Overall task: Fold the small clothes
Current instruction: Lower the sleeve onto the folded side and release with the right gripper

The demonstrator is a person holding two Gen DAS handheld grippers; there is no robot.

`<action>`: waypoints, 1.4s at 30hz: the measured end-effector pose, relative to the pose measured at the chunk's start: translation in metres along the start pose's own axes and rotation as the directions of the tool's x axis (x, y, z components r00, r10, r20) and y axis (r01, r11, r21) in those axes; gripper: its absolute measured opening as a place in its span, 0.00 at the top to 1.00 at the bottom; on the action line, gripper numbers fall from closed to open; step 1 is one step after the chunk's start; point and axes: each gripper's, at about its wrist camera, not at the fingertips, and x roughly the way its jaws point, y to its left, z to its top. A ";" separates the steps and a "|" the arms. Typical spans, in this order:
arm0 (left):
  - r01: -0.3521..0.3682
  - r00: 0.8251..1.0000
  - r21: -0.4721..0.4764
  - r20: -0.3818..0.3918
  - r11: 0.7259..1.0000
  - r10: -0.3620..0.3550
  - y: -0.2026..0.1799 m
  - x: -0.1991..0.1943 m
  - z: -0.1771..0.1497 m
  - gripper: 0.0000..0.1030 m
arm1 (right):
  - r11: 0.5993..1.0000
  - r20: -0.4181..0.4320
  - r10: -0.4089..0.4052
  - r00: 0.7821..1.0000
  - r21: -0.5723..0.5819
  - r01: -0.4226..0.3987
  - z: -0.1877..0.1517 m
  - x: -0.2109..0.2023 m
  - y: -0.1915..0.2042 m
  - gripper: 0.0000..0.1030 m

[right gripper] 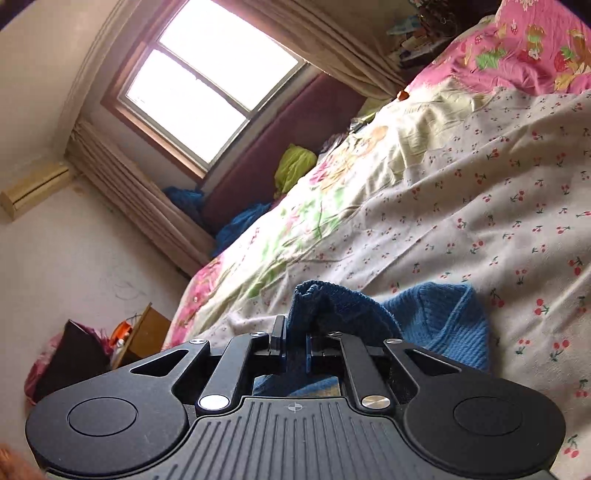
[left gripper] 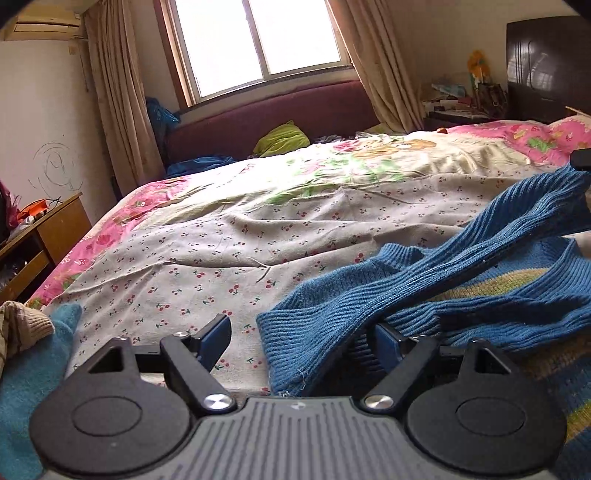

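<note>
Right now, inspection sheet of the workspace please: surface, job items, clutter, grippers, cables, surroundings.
Surface: bed sheet with cherry print, wrinkled; pink floral border at the edges.
Job's things: blue knit sweater with yellow stripes, bunched on the bed, one sleeve lifted up and away to the right.
Clutter: teal cloth and a beige knit piece at near left; green cloth by the far bench.
Grippers: left gripper open, sweater cuff lying between its fingers, not pinched; right gripper shut on the sweater's sleeve.
Cables: nothing seen.
Surroundings: window with curtains, maroon bench below it, wooden side table at left, air conditioner on the wall.
</note>
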 end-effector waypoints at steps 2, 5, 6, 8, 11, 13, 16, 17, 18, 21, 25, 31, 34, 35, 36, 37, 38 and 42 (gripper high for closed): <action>0.018 0.997 0.043 -0.071 0.999 -0.015 -0.013 0.013 -0.009 0.12 | 0.995 -0.095 -0.092 0.991 0.027 0.095 -0.010 0.015 -0.027 0.90; 0.037 0.994 0.070 -0.107 0.997 -0.030 -0.021 0.013 -0.021 0.17 | 0.979 -0.208 -0.168 0.964 0.076 0.187 -0.032 0.025 -0.060 0.89; 0.040 0.995 0.081 -0.098 0.996 -0.032 -0.021 0.009 -0.021 0.17 | 0.978 -0.208 -0.159 0.965 0.102 0.184 -0.035 0.024 -0.066 0.87; 0.048 0.994 0.098 -0.098 0.994 -0.038 -0.019 0.005 -0.020 0.17 | 0.973 -0.188 -0.114 0.976 0.178 0.148 -0.037 0.019 -0.076 0.86; 0.051 0.994 0.116 -0.103 0.992 -0.039 -0.019 0.004 -0.019 0.17 | 0.969 -0.185 -0.096 0.978 0.205 0.134 -0.034 0.019 -0.077 0.85; 0.055 0.994 0.109 -0.105 0.993 -0.043 -0.018 0.003 -0.016 0.17 | 0.969 -0.185 -0.091 0.978 0.209 0.129 -0.032 0.020 -0.076 0.78; 0.072 0.992 0.084 -0.106 0.994 -0.063 -0.015 0.002 -0.011 0.17 | 0.968 -0.169 -0.098 0.981 0.211 0.133 -0.028 0.021 -0.072 0.77; 0.076 0.992 0.077 -0.104 0.994 -0.068 -0.014 0.002 -0.010 0.17 | 0.972 -0.160 -0.107 0.981 0.191 0.137 -0.025 0.021 -0.069 0.80; 0.078 0.993 0.069 -0.099 0.995 -0.071 -0.013 0.001 -0.008 0.17 | 0.977 -0.144 -0.113 0.983 0.162 0.136 -0.022 0.019 -0.063 0.85; 0.075 0.995 0.038 -0.063 0.996 -0.073 -0.008 -0.002 -0.003 0.17 | 0.991 -0.073 -0.094 0.993 0.093 0.101 -0.010 0.008 -0.045 0.91; 0.065 0.994 0.002 -0.083 0.998 -0.064 -0.008 0.010 -0.006 0.16 | 0.983 -0.043 -0.183 0.982 0.012 0.184 -0.006 0.006 -0.042 0.91; 0.082 0.984 -0.023 -0.158 0.996 -0.084 0.000 0.015 -0.017 0.15 | 0.958 -0.134 -0.286 0.949 -0.030 0.285 -0.024 0.015 -0.058 0.85; 0.088 0.988 -0.009 -0.128 0.996 -0.088 0.007 0.000 -0.015 0.16 | 0.970 -0.123 -0.239 0.963 0.021 0.243 -0.018 0.010 -0.059 0.83; 0.084 0.989 -0.006 -0.120 0.996 -0.084 0.009 -0.003 -0.015 0.15 | 0.971 -0.116 -0.235 0.965 0.017 0.238 -0.016 0.011 -0.058 0.81; 0.081 0.990 -0.008 -0.112 0.997 -0.081 0.012 -0.005 -0.014 0.15 | 0.968 -0.114 -0.247 0.962 0.006 0.250 -0.014 0.012 -0.056 0.76; 0.080 0.991 -0.016 -0.102 0.997 -0.081 0.015 -0.007 -0.011 0.15 | 0.966 -0.117 -0.258 0.959 -0.002 0.259 -0.012 0.015 -0.056 0.70; 0.079 0.992 -0.024 -0.094 0.997 -0.081 0.017 -0.007 -0.010 0.15 | 0.967 -0.126 -0.254 0.959 -0.003 0.255 -0.011 0.020 -0.057 0.67; 0.068 0.994 -0.056 -0.081 0.996 -0.072 0.021 0.001 -0.005 0.15 | 0.973 -0.164 -0.229 0.959 -0.032 0.227 -0.011 0.038 -0.056 0.51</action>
